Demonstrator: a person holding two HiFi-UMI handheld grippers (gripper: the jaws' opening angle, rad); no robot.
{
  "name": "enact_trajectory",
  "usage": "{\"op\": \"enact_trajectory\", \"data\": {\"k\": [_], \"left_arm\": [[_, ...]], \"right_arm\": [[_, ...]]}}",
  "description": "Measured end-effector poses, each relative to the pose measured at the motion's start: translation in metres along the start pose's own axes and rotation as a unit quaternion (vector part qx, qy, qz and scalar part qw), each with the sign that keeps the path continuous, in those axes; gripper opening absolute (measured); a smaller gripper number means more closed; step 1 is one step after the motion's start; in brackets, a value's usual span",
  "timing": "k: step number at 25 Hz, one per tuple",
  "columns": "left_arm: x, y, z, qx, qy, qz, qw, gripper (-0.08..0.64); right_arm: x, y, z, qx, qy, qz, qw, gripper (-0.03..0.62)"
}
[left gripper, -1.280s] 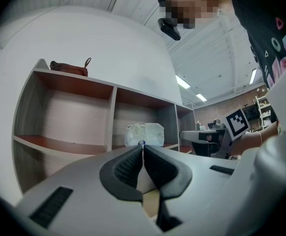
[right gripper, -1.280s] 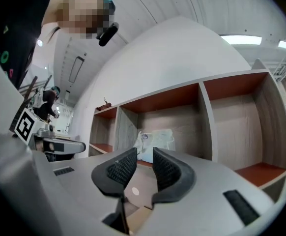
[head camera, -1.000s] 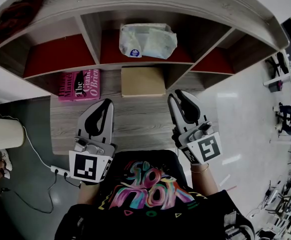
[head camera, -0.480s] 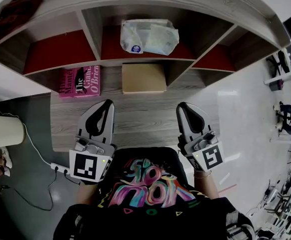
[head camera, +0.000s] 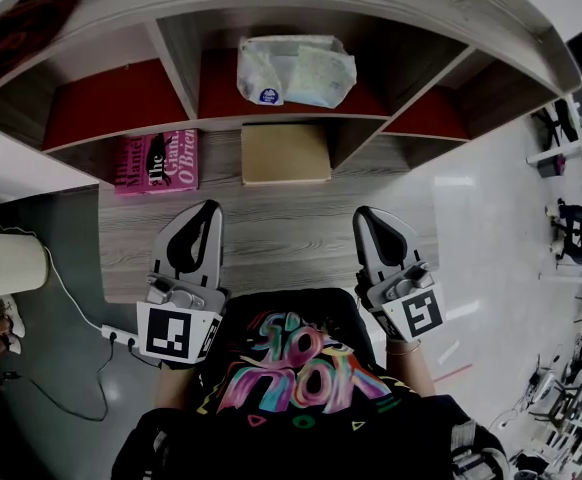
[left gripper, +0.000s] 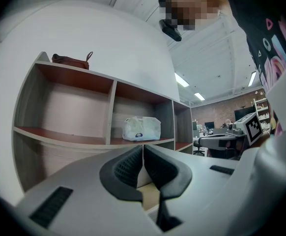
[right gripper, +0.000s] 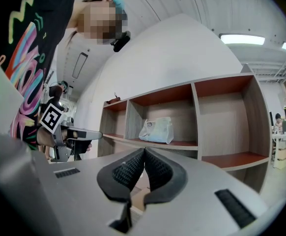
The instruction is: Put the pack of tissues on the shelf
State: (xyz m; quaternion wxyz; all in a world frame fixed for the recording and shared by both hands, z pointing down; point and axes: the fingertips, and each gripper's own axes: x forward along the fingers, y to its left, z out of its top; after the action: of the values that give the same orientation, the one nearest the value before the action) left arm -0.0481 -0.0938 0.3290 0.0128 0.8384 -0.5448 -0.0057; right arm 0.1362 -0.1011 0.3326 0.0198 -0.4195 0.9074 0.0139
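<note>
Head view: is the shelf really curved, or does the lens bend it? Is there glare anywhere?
Head view: the lens bends the shelf into an arc; the floor at right shines pale. Left gripper view: ceiling lights glare, the pack of tissues is sharp. Right gripper view: one ceiling lamp glares.

shelf [head camera: 271, 123] | middle compartment: pack of tissues [head camera: 296, 70] | top: bag [left gripper: 71, 61] | floor [head camera: 271, 238]: pink book [head camera: 156, 164], box [head camera: 285, 153]

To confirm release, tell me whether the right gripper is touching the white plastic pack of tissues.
Apart. The head view shows the right gripper, shut and empty, well short of the white plastic pack of tissues on the red shelf.
</note>
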Motion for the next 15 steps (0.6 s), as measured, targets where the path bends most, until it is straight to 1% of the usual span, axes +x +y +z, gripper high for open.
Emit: {"op": "enact_trajectory", "data": {"k": [15], "left_arm": [[0.004,0.009,-0.002,-0.003,0.002,0.004,1.0,0.029]], "right_arm": [[0.015,0.001,0.0,0.004,-0.005,0.007,1.0,0.017]]}}
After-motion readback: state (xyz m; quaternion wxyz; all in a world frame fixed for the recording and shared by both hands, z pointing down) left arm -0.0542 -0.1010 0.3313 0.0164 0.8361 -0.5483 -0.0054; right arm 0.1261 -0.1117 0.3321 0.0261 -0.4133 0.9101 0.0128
